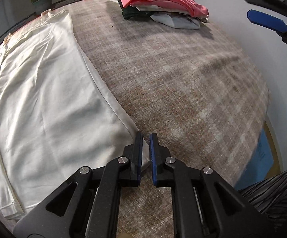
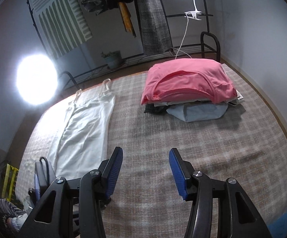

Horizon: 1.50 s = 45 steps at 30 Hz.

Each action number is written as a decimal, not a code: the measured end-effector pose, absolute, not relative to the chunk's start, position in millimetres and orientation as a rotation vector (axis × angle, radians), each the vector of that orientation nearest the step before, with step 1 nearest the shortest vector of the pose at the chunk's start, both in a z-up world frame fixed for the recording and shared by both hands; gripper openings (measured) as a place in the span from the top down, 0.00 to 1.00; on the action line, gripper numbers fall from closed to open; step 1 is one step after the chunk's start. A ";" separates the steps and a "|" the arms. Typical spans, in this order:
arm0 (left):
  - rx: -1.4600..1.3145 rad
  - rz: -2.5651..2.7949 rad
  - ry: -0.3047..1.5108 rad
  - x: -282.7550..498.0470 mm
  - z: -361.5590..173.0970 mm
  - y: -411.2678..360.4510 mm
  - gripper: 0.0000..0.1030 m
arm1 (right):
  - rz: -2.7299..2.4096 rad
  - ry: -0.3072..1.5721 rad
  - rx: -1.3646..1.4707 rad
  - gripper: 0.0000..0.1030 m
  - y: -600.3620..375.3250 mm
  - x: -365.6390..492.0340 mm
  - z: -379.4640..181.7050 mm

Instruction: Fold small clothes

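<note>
A white strappy garment (image 1: pixel 44 91) lies flat and lengthwise on the plaid bed cover (image 1: pixel 183 83), folded along its length; it also shows in the right wrist view (image 2: pixel 84 130). My left gripper (image 1: pixel 145 138) is shut on the garment's near hem corner, white cloth showing between the pads. My right gripper (image 2: pixel 145 154) is open and empty, held above the bare cover to the right of the garment; it shows in the left wrist view at the upper right (image 1: pixel 262 6).
A stack of folded clothes with a pink top (image 2: pixel 189 81) uppermost sits at the far right of the bed. A metal rack (image 2: pixel 208 37) with hanging clothes and a potted plant (image 2: pixel 113 59) stand behind. A bright lamp (image 2: pixel 36 79) glares at left.
</note>
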<state>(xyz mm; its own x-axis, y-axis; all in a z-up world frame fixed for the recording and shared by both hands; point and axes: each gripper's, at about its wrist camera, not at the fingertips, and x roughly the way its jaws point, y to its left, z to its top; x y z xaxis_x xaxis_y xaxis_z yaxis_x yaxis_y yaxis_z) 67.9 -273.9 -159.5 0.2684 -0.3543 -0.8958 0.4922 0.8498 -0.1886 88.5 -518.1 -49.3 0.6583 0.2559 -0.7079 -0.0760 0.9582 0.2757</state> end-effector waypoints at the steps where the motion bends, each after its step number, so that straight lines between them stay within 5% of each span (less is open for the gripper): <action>1: 0.131 -0.577 1.174 69.0 -159.5 -273.6 0.92 | 0.196 0.830 0.229 0.51 -516.4 88.7 -48.3; 8: 0.185 -0.603 1.124 58.1 -154.4 -272.5 0.87 | 0.228 0.817 0.209 0.51 -505.7 91.7 -42.8; 10: 0.192 -0.600 1.106 53.3 -151.4 -271.9 0.52 | 0.240 0.809 0.204 0.51 -503.7 93.3 -40.2; 11: 0.198 -0.591 1.085 50.5 -148.9 -270.9 0.46 | 0.246 0.804 0.200 0.51 -502.5 94.0 -38.9; 18: 0.235 -0.551 1.016 45.2 -140.5 -269.4 0.44 | 0.247 0.802 0.188 0.51 -505.0 106.4 -38.4; 27: 0.308 -0.539 1.015 43.6 -158.3 -280.1 0.57 | 0.275 0.856 0.277 0.51 -523.6 143.4 -54.3; 31: 0.312 -0.526 0.990 48.3 -157.8 -279.5 0.93 | 0.336 0.901 0.335 0.49 -520.9 173.2 -69.8; 45: -0.064 -0.496 0.975 60.7 -136.1 -224.7 0.95 | 0.464 1.004 0.383 0.49 -432.4 309.3 -122.6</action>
